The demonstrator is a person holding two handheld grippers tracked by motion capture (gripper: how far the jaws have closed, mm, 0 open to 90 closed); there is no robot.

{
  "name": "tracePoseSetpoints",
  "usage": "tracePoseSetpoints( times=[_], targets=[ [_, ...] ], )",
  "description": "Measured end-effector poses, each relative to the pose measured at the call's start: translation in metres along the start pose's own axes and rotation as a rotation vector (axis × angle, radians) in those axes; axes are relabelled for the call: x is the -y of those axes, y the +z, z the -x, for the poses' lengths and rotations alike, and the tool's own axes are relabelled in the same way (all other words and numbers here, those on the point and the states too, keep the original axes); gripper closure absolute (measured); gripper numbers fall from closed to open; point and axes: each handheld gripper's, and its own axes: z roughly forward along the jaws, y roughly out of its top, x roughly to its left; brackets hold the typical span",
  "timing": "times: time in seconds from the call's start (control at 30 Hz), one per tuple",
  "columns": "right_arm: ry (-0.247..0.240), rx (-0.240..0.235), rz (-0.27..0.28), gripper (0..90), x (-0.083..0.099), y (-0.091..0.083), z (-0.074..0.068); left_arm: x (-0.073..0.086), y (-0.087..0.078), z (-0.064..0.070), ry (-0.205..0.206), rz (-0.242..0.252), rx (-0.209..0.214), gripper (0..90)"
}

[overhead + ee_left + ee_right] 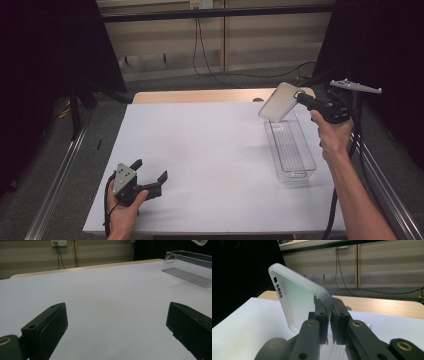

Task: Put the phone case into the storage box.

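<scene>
You have a wide, bare stretch of white bench (200,160) ahead of your left gripper (150,176), whose jaws stand wide apart with nothing between them, so that hand could pass forward or sideways freely. The one thing standing on the surface is the clear bin (290,147) along the right side, and its upright walls block any low sweep from the middle toward the right edge. Above the bin's far end, the frosted lid (278,102) clamped in your right gripper (300,97) hangs tilted, narrowing the way in from that end.
</scene>
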Motion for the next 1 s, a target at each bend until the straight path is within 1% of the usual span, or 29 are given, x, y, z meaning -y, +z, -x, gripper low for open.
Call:
tracePoseSetpoints(
  times=[0.07, 0.1, 0.17, 0.2, 0.27, 0.33, 0.37, 0.57, 0.67, 0.7, 0.77, 0.83, 0.87, 0.9, 1.0],
  targets=[
    [-0.003, 0.007, 0.001, 84.8, -0.002, 0.000, 0.003, 0.000, 0.000, 0.001, 0.000, 0.004, 0.004, 3.7],
    [-0.008, 0.018, 0.000, 84.8, -0.003, 0.000, 0.004, -0.001, 0.000, 0.001, -0.002, 0.005, 0.009, 3.7],
    [-0.026, 0.031, -0.005, 84.8, -0.006, 0.000, 0.007, 0.000, 0.001, 0.001, -0.017, 0.004, 0.021, 3.7],
    [-0.036, 0.037, -0.006, 84.8, -0.007, 0.000, 0.008, 0.000, 0.001, 0.001, -0.016, -0.001, 0.020, 3.6],
    [-0.040, 0.045, -0.009, 84.8, -0.009, 0.000, 0.010, 0.000, 0.001, 0.001, -0.012, -0.007, 0.025, 3.6],
    [-0.054, 0.061, -0.018, 84.8, -0.011, 0.002, 0.012, 0.000, 0.002, 0.001, -0.020, -0.002, 0.027, 3.6],
    [-0.061, 0.065, -0.022, 84.8, -0.011, 0.004, 0.013, 0.000, 0.002, 0.001, -0.017, -0.002, 0.026, 3.7],
    [-0.090, 0.079, -0.032, 84.8, -0.009, 0.013, 0.016, -0.001, 0.002, 0.000, -0.019, -0.002, 0.030, 3.7],
    [-0.098, 0.076, -0.041, 84.8, -0.010, 0.015, 0.018, 0.000, 0.002, 0.000, -0.025, -0.002, 0.033, 3.6],
    [-0.102, 0.078, -0.042, 84.8, -0.010, 0.016, 0.018, -0.001, 0.003, 0.000, -0.022, -0.001, 0.034, 3.6],
    [-0.122, 0.089, -0.047, 84.8, -0.011, 0.018, 0.021, -0.001, 0.003, 0.000, -0.022, -0.004, 0.037, 3.6],
    [-0.124, 0.093, -0.049, 84.8, -0.011, 0.018, 0.022, -0.001, 0.004, 0.000, -0.019, -0.010, 0.039, 3.6],
    [-0.127, 0.097, -0.051, 84.8, -0.012, 0.019, 0.023, -0.001, 0.004, 0.001, -0.023, -0.008, 0.039, 3.6],
    [-0.144, 0.104, -0.056, 84.8, -0.012, 0.022, 0.024, -0.001, 0.003, 0.000, -0.021, -0.004, 0.038, 3.6],
    [-0.154, 0.113, -0.063, 84.8, -0.012, 0.025, 0.025, -0.001, 0.002, 0.000, -0.021, 0.001, 0.030, 3.6]
  ],
)
